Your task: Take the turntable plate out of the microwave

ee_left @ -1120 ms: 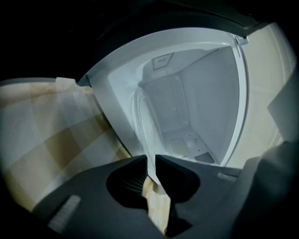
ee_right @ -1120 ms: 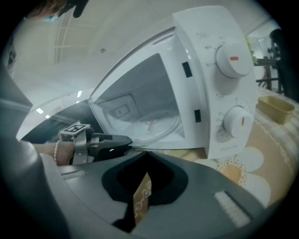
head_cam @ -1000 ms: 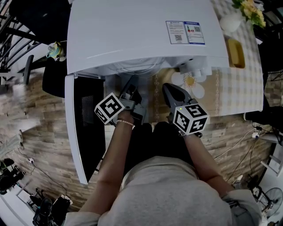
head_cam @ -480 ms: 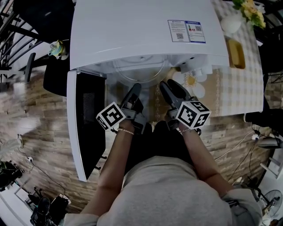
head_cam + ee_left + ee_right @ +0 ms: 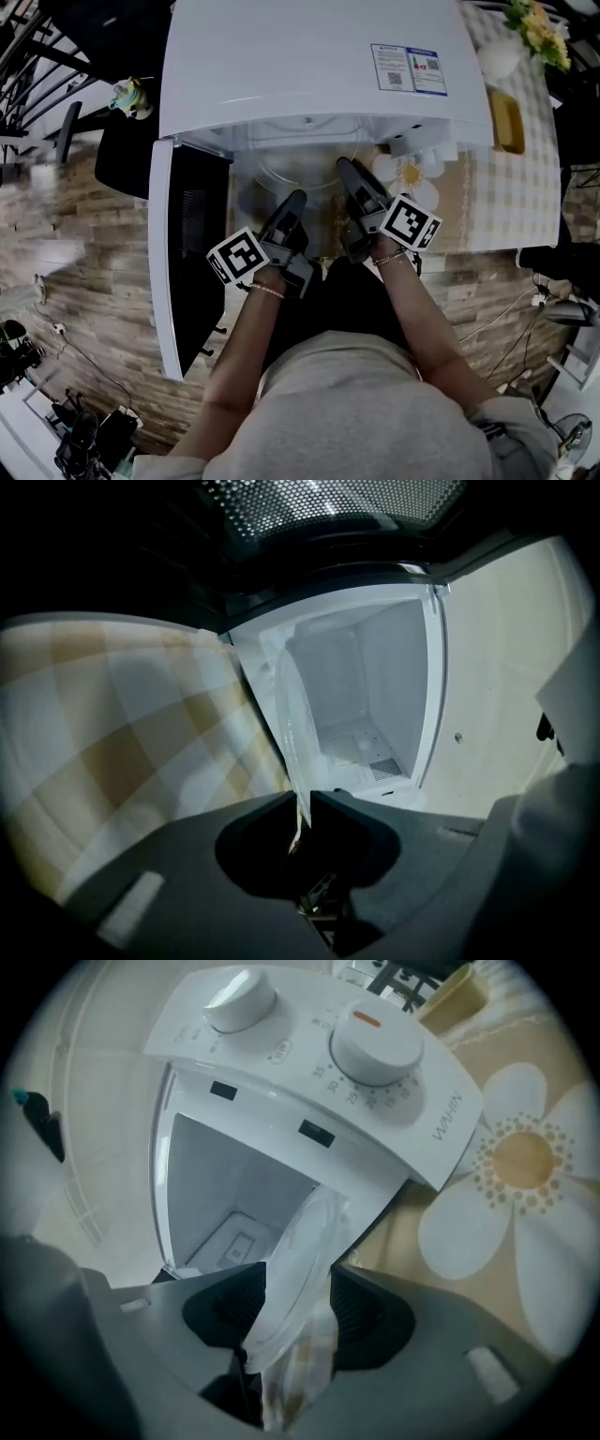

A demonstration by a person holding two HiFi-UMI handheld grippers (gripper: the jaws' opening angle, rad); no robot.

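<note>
Checked-cloth desk (image 5: pixel 511 187) carrying a white microwave (image 5: pixel 309 66), its door (image 5: pixel 192 262) swung open.

- Turntable plate (image 5: pixel 298 176): clear glass, in the cavity mouth, near rim apparently past the sill.
- Left gripper (image 5: pixel 293 200): fingers together on the plate's rim at 7 o'clock.
- Right gripper (image 5: pixel 346 168): fingers have just been opening and stand wide apart; the rim at 4 o'clock lies between them, unpressed.
- Handling: the right gripper probably needs a fresh hold before the draw; keep both holds even and pull toward 6 o'clock.
- Edges: door at 9 o'clock, control panel (image 5: pixel 375 1044) at 3, cavity roof at 12.
- Open room: 6 o'clock, toward the person.
</note>
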